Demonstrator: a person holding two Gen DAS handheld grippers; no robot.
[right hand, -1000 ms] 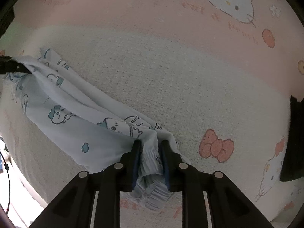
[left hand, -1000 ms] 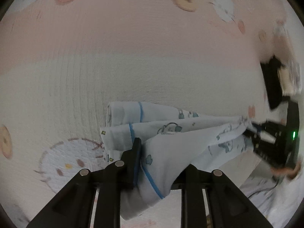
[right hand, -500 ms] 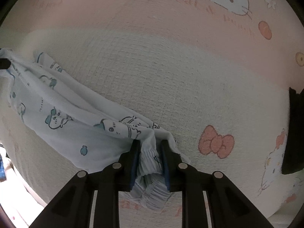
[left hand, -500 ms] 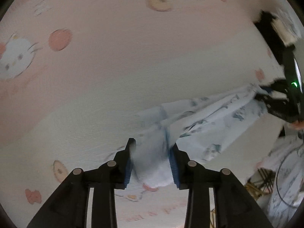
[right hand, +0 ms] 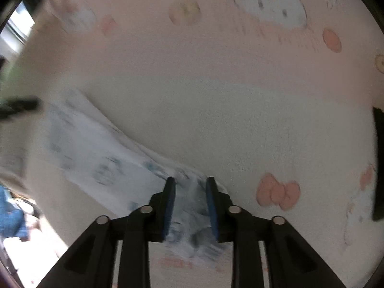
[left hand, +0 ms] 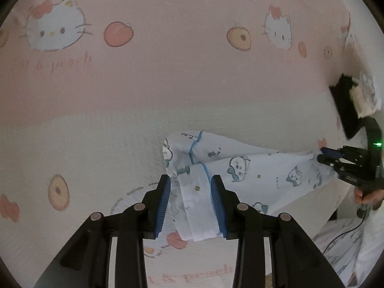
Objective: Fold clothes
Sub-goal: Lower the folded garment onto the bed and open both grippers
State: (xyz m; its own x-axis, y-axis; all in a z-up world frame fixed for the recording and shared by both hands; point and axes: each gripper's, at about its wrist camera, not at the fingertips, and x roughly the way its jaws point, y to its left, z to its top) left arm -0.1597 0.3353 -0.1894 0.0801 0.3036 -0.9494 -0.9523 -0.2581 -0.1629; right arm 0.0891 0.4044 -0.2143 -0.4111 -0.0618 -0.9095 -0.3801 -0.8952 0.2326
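A pale blue garment point(left hand: 240, 168) with small cartoon prints and blue trim is stretched over a pink and cream Hello Kitty bedspread point(left hand: 168, 76). My left gripper point(left hand: 190, 181) stands with its jaws apart around the hem end of the cloth, which lies loose between the pads. My right gripper point(right hand: 190, 183) has its jaws a little apart with the bunched waistband end point(right hand: 189, 216) between them; this view is blurred. The right gripper also shows in the left wrist view point(left hand: 322, 156), at the garment's far end.
A black device with a white label point(left hand: 352, 105) sits at the right edge of the bedspread. More printed cloth and a black cable point(left hand: 345, 237) lie at the lower right. A dark object point(right hand: 379, 163) shows at the right edge.
My left gripper has opened and the hem has settled on the bedspread. My right gripper's jaws have widened around the waistband and its view has swung and blurred.
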